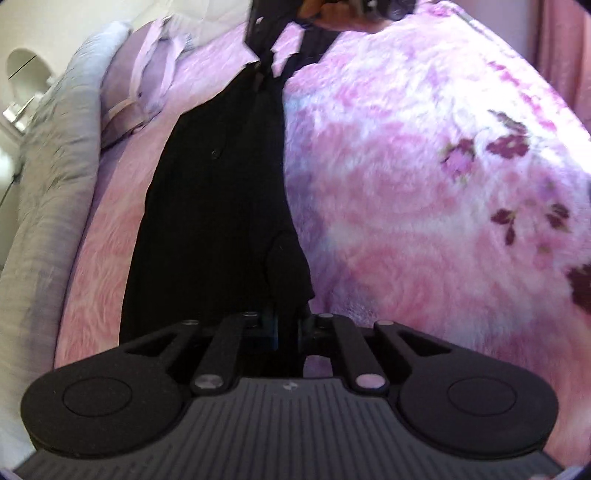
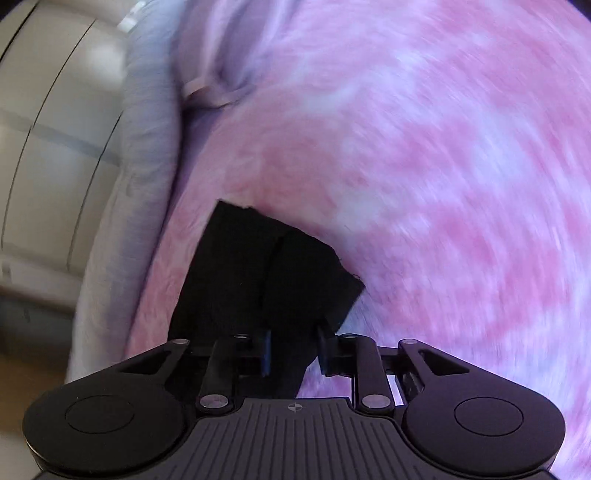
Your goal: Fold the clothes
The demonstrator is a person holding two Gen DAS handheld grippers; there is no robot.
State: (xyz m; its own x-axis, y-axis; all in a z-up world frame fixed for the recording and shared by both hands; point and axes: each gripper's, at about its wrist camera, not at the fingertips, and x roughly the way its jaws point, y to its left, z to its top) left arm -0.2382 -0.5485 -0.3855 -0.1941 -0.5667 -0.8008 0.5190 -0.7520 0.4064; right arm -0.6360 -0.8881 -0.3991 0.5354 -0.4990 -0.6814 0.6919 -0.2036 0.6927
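A black garment (image 1: 221, 192) lies in a long narrow strip on the pink fleece blanket (image 1: 406, 192). My left gripper (image 1: 286, 328) is shut on its near end, with cloth bunched between the fingertips. The far end narrows to a twisted point that rises to a person's hand (image 1: 332, 18) at the top edge; the gripper there is blurred. In the right wrist view, a folded corner of the black garment (image 2: 266, 269) lies just ahead. My right gripper (image 2: 294, 349) has cloth filling the narrow gap between its fingers.
A grey quilt (image 1: 48, 184) runs along the bed's left edge. A lilac garment (image 1: 155, 74) lies at the far left of the blanket. Beyond the bed are white cabinet panels (image 2: 55, 147) and a pink curtain (image 1: 565, 48).
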